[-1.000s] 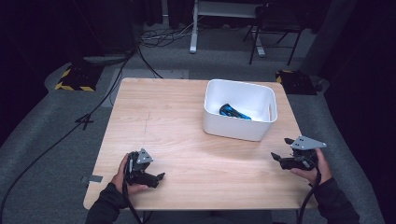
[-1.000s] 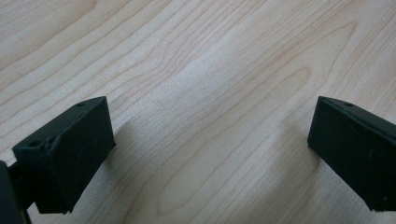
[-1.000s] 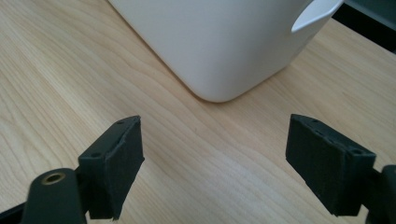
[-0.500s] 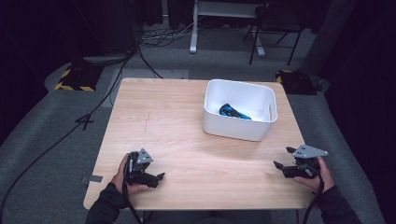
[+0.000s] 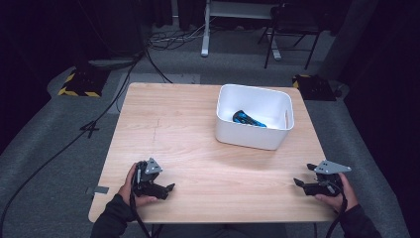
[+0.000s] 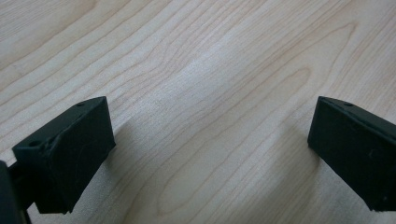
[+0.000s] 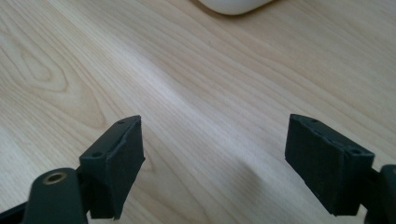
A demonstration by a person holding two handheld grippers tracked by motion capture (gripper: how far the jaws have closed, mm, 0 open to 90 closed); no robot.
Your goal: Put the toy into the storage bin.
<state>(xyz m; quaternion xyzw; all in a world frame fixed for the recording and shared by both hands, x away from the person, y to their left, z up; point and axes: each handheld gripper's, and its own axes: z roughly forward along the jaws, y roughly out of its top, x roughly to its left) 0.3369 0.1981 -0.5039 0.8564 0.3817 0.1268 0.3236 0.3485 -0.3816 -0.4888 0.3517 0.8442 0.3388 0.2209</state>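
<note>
A black and blue object [image 5: 249, 119] lies at the bottom of a white bin [image 5: 253, 140], its long axis running slantwise from the bin's far left toward its near right wall; which end is its front cannot be told from the high view. The bin stands on the far right part of the wooden surface [image 5: 198, 129], and one rounded corner of it [image 7: 233, 5] shows at the top of the right gripper view. Both grippers are well apart from the bin, near the surface's front edge. The right gripper [image 5: 300, 183], held in the person's right hand [image 5: 341, 191] at the front right corner, points left across the surface, and its fingers [image 7: 114, 163] stand wide with nothing but bare wood between them. The left gripper [image 5: 168, 189], in the left hand [image 5: 130, 183] at the front left, points right, and its fingers [image 6: 70, 149] are likewise spread wide over bare wood, close above it
</note>
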